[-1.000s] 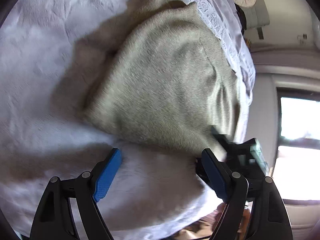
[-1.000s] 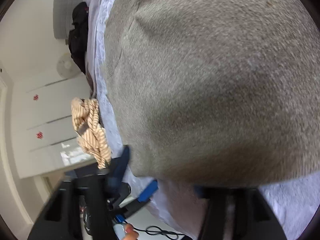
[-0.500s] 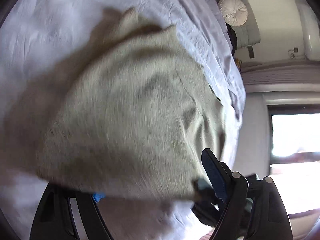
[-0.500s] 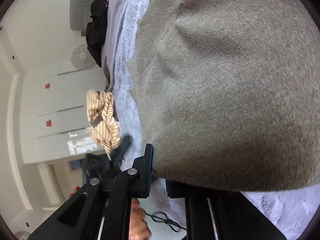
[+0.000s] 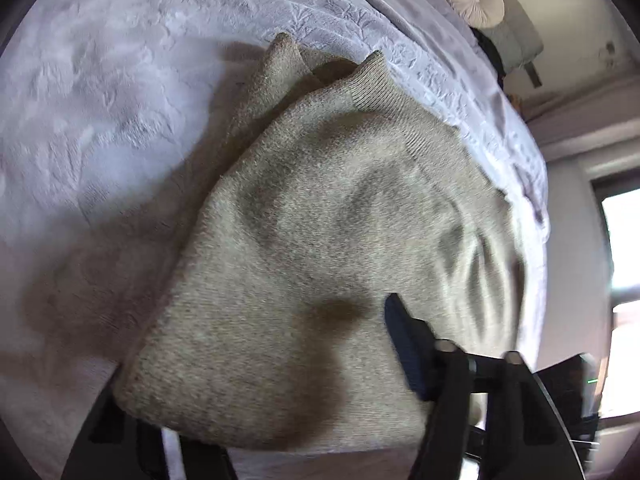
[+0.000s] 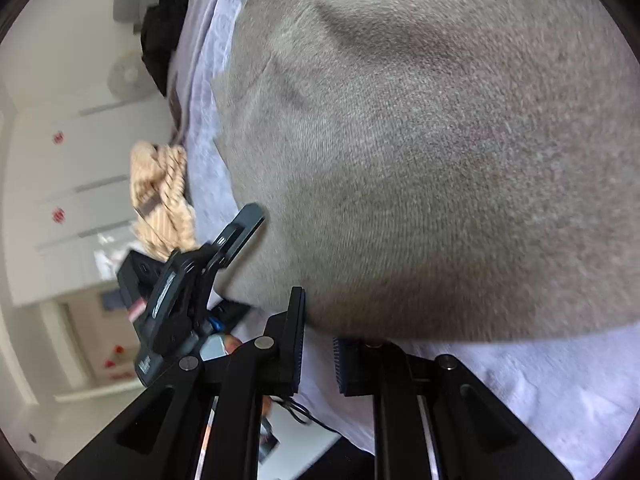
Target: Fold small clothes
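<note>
The left gripper (image 5: 260, 420) is closing, a fold of the beige knit sweater (image 5: 320, 240) draped between its fingers. The right gripper (image 6: 318, 344), nearly closed, is easing apart at the sweater's hem. The sweater lies on the white bedspread (image 5: 100, 100); a striped garment (image 6: 160, 196) hangs beyond the sweater.

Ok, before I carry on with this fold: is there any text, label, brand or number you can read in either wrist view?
None can be read.
Red marks on the white cupboard doors: too small and blurred to read.
Tag on the striped cloth: blurred, no text legible.
Beige knit garment: no label showing.
</note>
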